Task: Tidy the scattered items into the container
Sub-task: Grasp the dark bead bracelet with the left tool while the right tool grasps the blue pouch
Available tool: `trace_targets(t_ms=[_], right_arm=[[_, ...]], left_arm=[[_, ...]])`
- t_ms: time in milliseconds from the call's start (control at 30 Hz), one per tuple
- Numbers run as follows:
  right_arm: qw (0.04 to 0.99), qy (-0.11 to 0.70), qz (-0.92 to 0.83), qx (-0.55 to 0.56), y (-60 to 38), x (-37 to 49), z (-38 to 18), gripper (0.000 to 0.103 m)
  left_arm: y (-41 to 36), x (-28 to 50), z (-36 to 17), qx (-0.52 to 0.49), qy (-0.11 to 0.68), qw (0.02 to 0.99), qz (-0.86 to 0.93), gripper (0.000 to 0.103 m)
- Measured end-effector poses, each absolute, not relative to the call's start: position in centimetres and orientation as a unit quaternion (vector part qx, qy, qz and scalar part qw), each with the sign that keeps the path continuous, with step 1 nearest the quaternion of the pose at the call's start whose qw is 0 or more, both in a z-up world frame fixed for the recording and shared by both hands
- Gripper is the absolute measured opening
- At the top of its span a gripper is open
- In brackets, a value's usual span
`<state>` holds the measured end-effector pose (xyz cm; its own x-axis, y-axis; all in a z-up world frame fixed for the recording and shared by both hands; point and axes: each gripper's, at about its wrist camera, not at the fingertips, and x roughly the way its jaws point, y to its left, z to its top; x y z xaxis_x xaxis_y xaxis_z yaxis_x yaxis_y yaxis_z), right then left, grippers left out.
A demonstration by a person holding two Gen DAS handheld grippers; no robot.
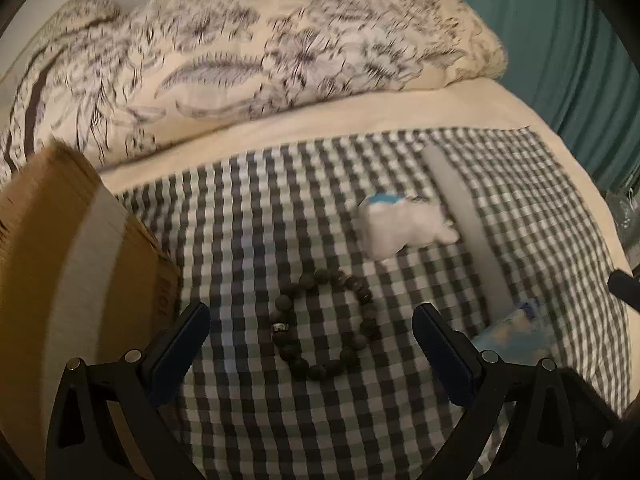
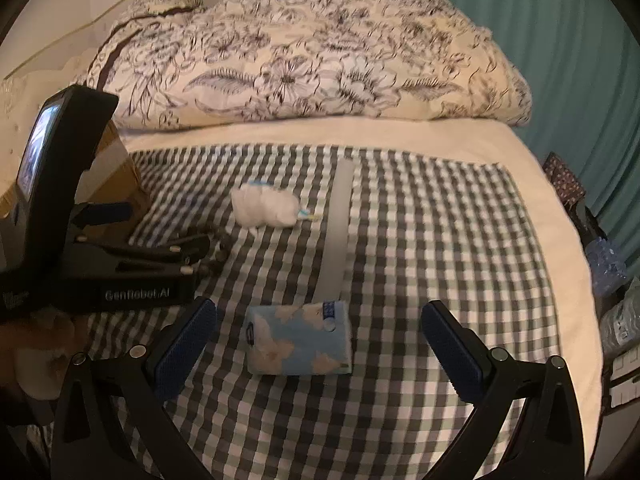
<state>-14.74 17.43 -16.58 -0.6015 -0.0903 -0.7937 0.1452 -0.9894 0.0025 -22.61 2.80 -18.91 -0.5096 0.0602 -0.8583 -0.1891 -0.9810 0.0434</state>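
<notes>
A dark beaded bracelet (image 1: 326, 324) lies on the checked cloth, between the open fingers of my left gripper (image 1: 312, 332). Beyond it sit a white plush toy (image 1: 404, 226) and a long grey bar (image 1: 468, 224). The cardboard box (image 1: 80, 264) stands at the left. In the right wrist view a blue tissue pack (image 2: 298, 338) lies between the spread fingers of my right gripper (image 2: 320, 336), nothing held. The plush toy (image 2: 266, 204), the grey bar (image 2: 338, 224) and the box (image 2: 116, 176) show farther back. My left gripper's body (image 2: 100, 256) fills the left side.
A floral duvet (image 2: 320, 64) is heaped at the bed's far end. The checked cloth (image 2: 440, 240) covers a cream sheet. A teal curtain (image 2: 560, 40) hangs at right, with plastic bottles (image 2: 608, 264) and clutter beside the bed edge.
</notes>
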Motion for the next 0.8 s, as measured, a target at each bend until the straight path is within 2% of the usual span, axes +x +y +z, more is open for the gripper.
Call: trace_targets(t_ms=[433,800], right_arm=[[0.069,0.029,-0.873,0.482,17.4,-16.3,-21.3,0.103],[0.075,0.023,-0.871,0.484,16.6,-17.1,-22.9,0.103]], left_arm=[[2.8,-25.2,-24.0,-0.535,0.043,0.07,0.841,0.103],[2.9,-25.5,-24.5,-0.52,0.032,0.072,0.85,0.103]])
